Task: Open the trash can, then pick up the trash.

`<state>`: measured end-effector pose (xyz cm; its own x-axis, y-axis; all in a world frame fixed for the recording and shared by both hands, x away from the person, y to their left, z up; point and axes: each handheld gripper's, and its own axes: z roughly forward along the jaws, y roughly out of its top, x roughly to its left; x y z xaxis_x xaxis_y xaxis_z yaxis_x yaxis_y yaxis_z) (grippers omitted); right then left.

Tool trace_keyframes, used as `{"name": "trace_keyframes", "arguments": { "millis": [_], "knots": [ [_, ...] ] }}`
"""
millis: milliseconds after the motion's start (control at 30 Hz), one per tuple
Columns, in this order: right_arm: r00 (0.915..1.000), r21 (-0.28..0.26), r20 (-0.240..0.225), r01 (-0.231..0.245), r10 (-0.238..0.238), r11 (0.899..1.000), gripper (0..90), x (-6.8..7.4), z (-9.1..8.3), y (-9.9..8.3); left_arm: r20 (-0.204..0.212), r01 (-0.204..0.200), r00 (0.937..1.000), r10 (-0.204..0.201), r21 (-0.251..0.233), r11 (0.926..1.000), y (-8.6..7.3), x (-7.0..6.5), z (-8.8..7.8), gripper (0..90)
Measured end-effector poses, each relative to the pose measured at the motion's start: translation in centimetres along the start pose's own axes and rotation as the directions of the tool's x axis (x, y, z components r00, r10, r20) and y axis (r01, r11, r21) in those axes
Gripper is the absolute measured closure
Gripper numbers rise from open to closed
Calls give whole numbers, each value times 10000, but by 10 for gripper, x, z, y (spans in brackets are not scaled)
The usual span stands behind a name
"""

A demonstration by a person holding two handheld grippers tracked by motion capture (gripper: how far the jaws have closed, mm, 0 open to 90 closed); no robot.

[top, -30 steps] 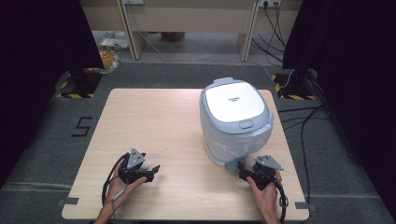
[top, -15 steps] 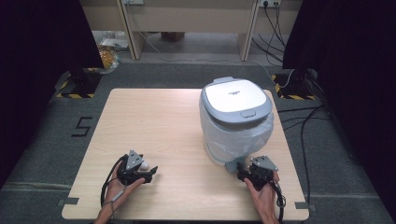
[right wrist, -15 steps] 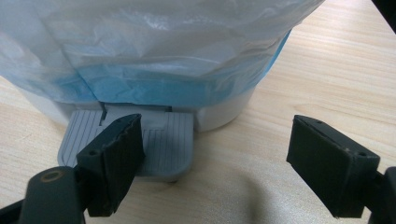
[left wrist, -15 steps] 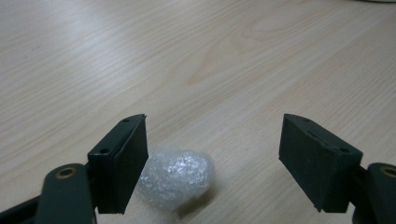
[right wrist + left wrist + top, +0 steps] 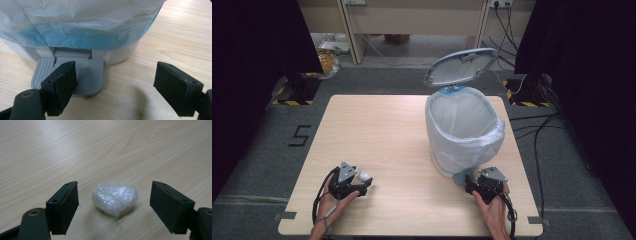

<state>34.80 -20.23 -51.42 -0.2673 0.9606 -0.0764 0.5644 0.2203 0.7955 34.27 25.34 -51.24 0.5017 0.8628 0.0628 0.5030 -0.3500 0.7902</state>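
A small crumpled ball of clear plastic wrap (image 5: pixel 114 198) lies on the wooden table (image 5: pixel 387 130) between the jaws of my left gripper (image 5: pixel 113 207), with a gap on each side. In the high view the ball (image 5: pixel 363 176) sits at that gripper's (image 5: pixel 362 182) tip, near the front left. A white pedal bin (image 5: pixel 464 132) lined with a pale blue bag (image 5: pixel 87 22) stands at the right, its lid (image 5: pixel 460 66) tipped up and back. My right gripper (image 5: pixel 116 87) is open at the bin's foot, its left jaw resting on the grey pedal (image 5: pixel 92 75).
Cables (image 5: pixel 532 125) trail on the grey floor to the right of the table. A "5" (image 5: pixel 301 135) is marked on the floor at the left. Desk legs and a yellow bag (image 5: pixel 329 60) stand beyond the far edge.
The bin's lid, shut in both earlier frames, now stands open, showing the bag-lined inside. Both hands have stayed about where they were.
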Motion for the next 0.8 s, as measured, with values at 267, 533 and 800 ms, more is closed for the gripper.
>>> {"name": "trace_keyframes", "arguments": {
  "millis": [267,533,800],
  "knots": [
    [10000,-14,-49,38,-38,10000,184,-1,0,0,43,-27,10000,27,114,9999,-1,0,2,225],
    [10000,-12,-58,-10,10,10000,184,-1,0,0,127,-59,9999,58,92,9999,0,-3,3,225],
    [9999,18,-79,-84,84,10000,184,-1,0,0,110,76,9999,-77,84,9999,-1,0,4,223]
  ]
}}
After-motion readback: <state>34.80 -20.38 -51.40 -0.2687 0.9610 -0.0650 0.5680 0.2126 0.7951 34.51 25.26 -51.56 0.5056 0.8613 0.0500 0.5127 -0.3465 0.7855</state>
